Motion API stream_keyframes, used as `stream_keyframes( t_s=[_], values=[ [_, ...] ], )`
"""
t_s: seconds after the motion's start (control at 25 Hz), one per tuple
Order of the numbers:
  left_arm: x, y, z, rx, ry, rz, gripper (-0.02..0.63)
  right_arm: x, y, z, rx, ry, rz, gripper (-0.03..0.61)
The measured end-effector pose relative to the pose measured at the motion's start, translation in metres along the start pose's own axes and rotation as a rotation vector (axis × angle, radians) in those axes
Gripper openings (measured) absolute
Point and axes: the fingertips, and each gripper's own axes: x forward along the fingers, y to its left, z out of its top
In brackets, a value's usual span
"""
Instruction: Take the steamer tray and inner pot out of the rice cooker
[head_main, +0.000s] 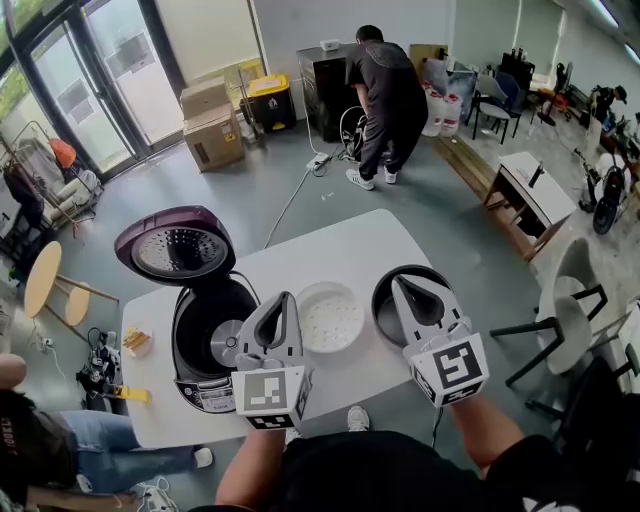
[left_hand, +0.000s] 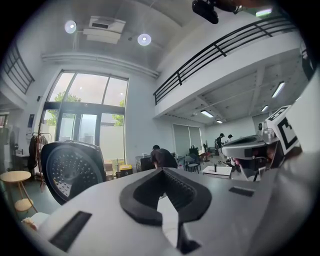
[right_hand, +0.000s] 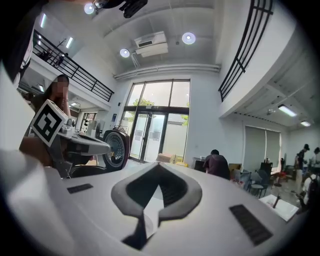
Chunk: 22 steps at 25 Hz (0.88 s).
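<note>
The left tool and right tool hang clenched and empty. With steamer tray and inner pot on the desk, retreating should avoid clipping either.

No words, brands or numbers are legible to me. My left gripper and right gripper carry only black-and-white square markers. Print on the front panel of the dark purple rice cooker is too small to read.
</note>
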Motion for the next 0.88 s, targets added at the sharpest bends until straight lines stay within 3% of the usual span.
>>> stream_keyframes(
  t_s=[0.88],
  values=[
    [-0.001, 0.009, -0.004, 0.013, 0.018, 0.027, -0.005, 0.020, 0.006, 0.003, 0.010, 0.003, 0.001, -0.002]
  ],
)
